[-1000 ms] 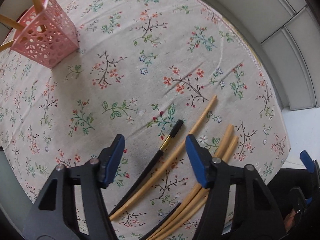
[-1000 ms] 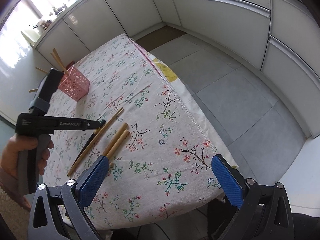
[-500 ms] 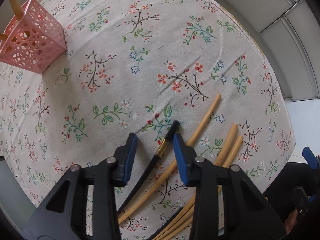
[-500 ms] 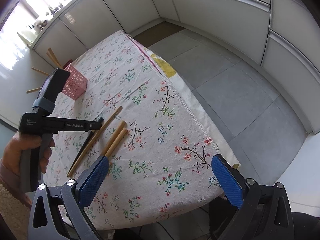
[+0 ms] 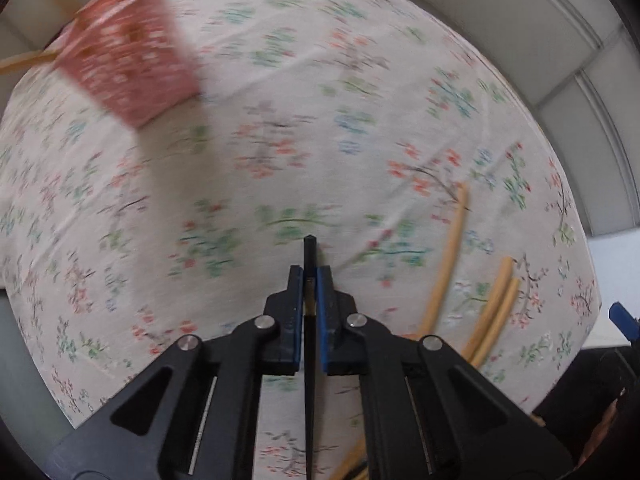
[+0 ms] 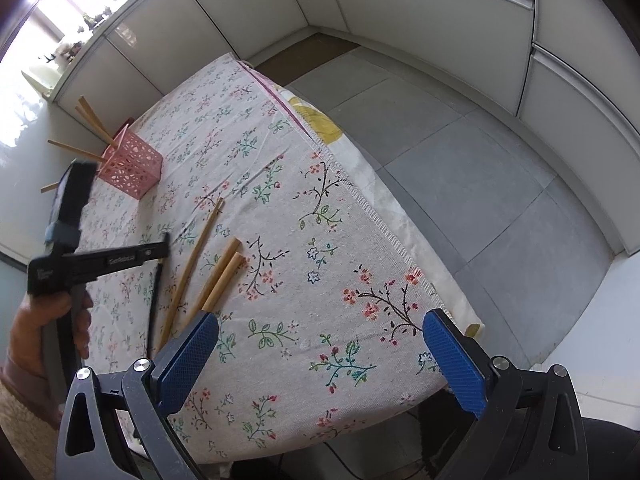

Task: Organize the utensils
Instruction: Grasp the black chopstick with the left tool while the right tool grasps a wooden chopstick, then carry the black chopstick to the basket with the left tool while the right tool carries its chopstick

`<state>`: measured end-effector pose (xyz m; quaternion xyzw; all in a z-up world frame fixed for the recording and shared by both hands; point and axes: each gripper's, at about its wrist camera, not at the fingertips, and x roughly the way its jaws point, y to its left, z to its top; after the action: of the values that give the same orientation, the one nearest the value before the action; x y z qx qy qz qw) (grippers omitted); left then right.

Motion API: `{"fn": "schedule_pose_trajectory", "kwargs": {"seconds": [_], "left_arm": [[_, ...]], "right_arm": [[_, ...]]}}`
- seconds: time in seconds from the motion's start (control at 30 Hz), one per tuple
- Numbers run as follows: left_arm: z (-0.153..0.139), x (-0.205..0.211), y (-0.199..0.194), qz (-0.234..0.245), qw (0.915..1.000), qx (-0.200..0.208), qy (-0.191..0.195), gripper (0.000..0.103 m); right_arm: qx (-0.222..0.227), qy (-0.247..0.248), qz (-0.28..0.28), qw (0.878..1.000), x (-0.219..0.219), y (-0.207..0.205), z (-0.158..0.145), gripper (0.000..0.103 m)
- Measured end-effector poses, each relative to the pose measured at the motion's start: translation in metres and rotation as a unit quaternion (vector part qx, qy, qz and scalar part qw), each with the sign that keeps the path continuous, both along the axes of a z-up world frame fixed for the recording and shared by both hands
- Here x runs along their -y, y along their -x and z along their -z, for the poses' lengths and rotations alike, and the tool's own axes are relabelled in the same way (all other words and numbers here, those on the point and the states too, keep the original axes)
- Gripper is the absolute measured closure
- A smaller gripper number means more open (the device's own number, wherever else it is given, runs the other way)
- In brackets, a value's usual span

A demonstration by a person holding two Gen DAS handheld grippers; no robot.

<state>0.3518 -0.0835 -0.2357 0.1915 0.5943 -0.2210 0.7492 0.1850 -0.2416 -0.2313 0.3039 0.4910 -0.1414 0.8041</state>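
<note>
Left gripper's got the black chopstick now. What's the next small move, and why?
Probably lift it straight up: the left gripper is shut on the black chopstick, whose tail still trails low beside the wooden chopsticks, and the pink holder stands farther along the table.

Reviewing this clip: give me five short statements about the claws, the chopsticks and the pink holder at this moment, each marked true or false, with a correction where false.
1. The left claw is shut on a black chopstick. True.
2. The right claw grips a wooden chopstick. False: it is open and holds nothing.
3. The pink holder already has wooden chopsticks standing in it. True.
4. No chopsticks remain on the floral tablecloth. False: several wooden chopsticks lie there.
5. The pink holder lies on its side. False: it stands upright.
</note>
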Motion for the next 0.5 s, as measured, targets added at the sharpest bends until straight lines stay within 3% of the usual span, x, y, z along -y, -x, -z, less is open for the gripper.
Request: {"fn": "schedule_pose_trajectory", "kwargs": {"seconds": [0.2, 0.33, 0.5], "left_arm": [[-0.031, -0.058, -0.001, -0.072, 0.9944, 0.049, 0.061, 0.095], [-0.057, -0.093, 0.032, -0.104, 0.9851, 0.096, 0.098, 0.095], [-0.087, -0.116, 0.051, -0.125, 0.9730, 0.153, 0.118, 0.095]], "right_arm": [[-0.016, -0.049, 0.021, 0.998, 0.005, -0.016, 0.007, 0.000], [-0.016, -0.089, 0.022, 0.996, 0.001, -0.049, 0.001, 0.000], [-0.048, -0.076, 0.001, 0.996, -0.023, -0.108, -0.002, 0.002]]}}
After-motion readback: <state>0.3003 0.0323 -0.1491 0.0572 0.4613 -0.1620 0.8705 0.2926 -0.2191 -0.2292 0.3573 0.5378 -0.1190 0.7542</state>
